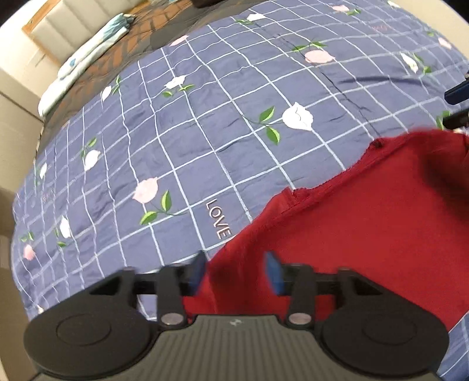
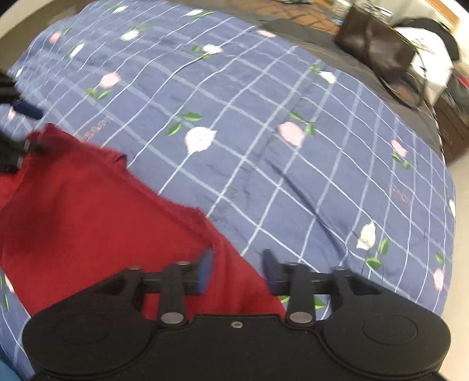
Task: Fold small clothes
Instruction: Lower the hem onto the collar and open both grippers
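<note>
A small red garment (image 1: 366, 234) lies spread on a blue checked quilt with a flower print (image 1: 205, 132). In the left wrist view it fills the lower right, and my left gripper (image 1: 234, 272) hovers open over its left edge, blue pads wide apart. In the right wrist view the red garment (image 2: 88, 211) fills the lower left, and my right gripper (image 2: 237, 271) stands open over its right edge. Nothing is pinched in either one. Each view shows the other gripper's blue fingertip at the garment's far corner: the right one (image 1: 457, 93) and the left one (image 2: 27, 109).
The quilt (image 2: 293, 175) covers a bed. A folded white and teal blanket (image 1: 88, 55) lies by the padded headboard (image 1: 58, 26). A dark brown bag (image 2: 375, 49) and a white bag (image 2: 431, 55) sit at the bed's far corner.
</note>
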Tool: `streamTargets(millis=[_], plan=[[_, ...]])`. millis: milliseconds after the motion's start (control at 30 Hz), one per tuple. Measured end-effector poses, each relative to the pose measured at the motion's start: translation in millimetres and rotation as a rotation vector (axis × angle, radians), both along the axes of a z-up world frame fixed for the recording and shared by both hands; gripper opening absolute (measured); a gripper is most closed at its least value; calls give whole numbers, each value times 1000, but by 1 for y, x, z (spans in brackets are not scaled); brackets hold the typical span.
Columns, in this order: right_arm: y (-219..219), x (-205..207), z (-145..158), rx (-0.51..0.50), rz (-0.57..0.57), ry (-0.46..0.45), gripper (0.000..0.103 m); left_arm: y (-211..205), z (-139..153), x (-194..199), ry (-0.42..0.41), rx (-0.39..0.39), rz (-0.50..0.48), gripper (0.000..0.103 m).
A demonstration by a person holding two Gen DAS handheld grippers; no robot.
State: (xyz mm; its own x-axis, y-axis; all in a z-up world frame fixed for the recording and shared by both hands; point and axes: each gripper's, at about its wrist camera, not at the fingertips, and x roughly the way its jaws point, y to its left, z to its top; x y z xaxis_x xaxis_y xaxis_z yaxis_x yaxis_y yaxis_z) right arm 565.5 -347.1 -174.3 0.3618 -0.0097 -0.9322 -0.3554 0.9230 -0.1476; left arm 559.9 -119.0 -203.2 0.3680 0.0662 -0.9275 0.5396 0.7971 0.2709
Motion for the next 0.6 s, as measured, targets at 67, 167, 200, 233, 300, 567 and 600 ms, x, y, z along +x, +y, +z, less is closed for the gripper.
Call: streamTargets(millis=[67,167,200,233,300,567,600], plan=[[-9,-2,5,25,-58,-30,70,4,4,1,-6,-32,33,84],[-19,-13,11,60,-116,-62,78,14,10,2,-10,-73,105,90],[-20,-19,12,76,-124,-67,82,19,12,2,-11,-86,138,92],[-20,-26,11,90,-127,-67,83,24,14,1,-15,-98,169,94],[-15,-41,5,120,-113,-44,88,33,17,-5,-37,-120,229,96],[22,-79,-54,28,-29,123,89,62,13,-56,-23,-143,414,100],[22,-79,-61,11,-57,131,89,65,12,-65,-11,-144,437,100]])
